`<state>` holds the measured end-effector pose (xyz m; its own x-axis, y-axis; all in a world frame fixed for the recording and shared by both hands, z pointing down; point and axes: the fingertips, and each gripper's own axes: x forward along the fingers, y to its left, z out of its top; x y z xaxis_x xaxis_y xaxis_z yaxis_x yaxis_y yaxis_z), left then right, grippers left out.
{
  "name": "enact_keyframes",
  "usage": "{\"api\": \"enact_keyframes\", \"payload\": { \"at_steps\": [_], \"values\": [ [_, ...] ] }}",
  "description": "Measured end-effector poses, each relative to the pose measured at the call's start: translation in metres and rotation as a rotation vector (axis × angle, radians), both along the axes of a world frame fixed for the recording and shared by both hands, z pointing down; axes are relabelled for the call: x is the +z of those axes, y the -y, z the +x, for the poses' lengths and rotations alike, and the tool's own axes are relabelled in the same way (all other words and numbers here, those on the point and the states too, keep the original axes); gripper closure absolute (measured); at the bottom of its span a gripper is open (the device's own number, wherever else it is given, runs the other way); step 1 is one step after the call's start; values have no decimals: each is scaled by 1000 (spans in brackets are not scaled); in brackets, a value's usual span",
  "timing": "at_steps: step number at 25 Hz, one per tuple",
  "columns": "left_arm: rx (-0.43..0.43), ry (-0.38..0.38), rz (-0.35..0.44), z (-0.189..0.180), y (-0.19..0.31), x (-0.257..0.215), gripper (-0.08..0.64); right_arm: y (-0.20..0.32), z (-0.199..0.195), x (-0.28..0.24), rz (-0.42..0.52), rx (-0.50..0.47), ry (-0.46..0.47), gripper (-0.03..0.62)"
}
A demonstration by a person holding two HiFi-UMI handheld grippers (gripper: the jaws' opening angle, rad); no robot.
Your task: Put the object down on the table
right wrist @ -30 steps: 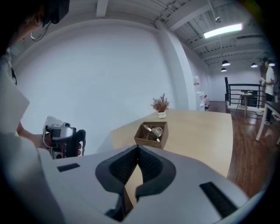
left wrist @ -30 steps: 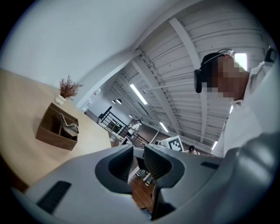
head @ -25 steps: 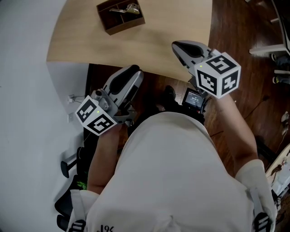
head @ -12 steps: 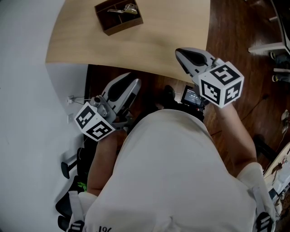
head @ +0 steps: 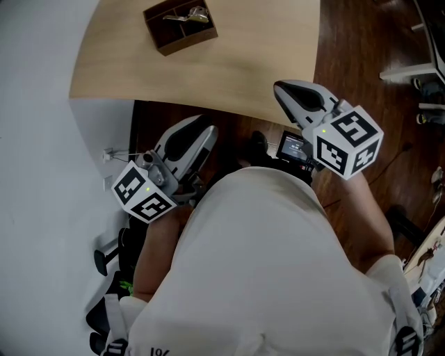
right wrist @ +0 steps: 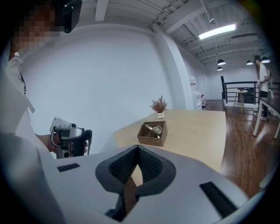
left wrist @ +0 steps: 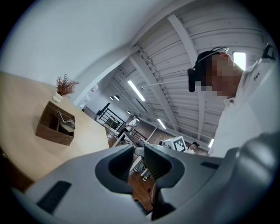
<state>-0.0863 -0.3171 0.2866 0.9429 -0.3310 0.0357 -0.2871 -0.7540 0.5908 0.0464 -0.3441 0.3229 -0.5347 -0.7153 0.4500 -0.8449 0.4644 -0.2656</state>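
Observation:
A brown wooden box (head: 179, 26) with a metal object (head: 188, 14) lying in it stands on the light wooden table (head: 243, 62), far from both grippers. The same box (left wrist: 54, 124) (right wrist: 152, 133) shows in both gripper views. My left gripper (head: 198, 132) hangs below the table's near edge, close to my body; in the left gripper view it (left wrist: 138, 151) stands open by a narrow gap with nothing in it. My right gripper (head: 286, 90) hovers over the table's near edge; its tips (right wrist: 138, 148) meet, and it is shut and empty.
A small dried plant (right wrist: 159, 106) in a white pot stands behind the box. A black device with a screen (head: 295, 147) sits at my waist. Dark wood floor (head: 361, 42) lies to the right, a white wall (head: 35, 139) to the left.
My right gripper has drifted a little right and toward me. The left gripper has shifted slightly left. The box has not moved.

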Motion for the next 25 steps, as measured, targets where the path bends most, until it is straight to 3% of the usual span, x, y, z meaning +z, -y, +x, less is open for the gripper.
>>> {"api": "enact_keyframes", "payload": {
  "at_steps": [10,25],
  "values": [
    [2,49,6,-1,-1,-1,489,-4,4,-14,32,0,0,589],
    [4,53,0,1,-2,-1,489,-7,7,-23,51,7,6,591]
  ]
}}
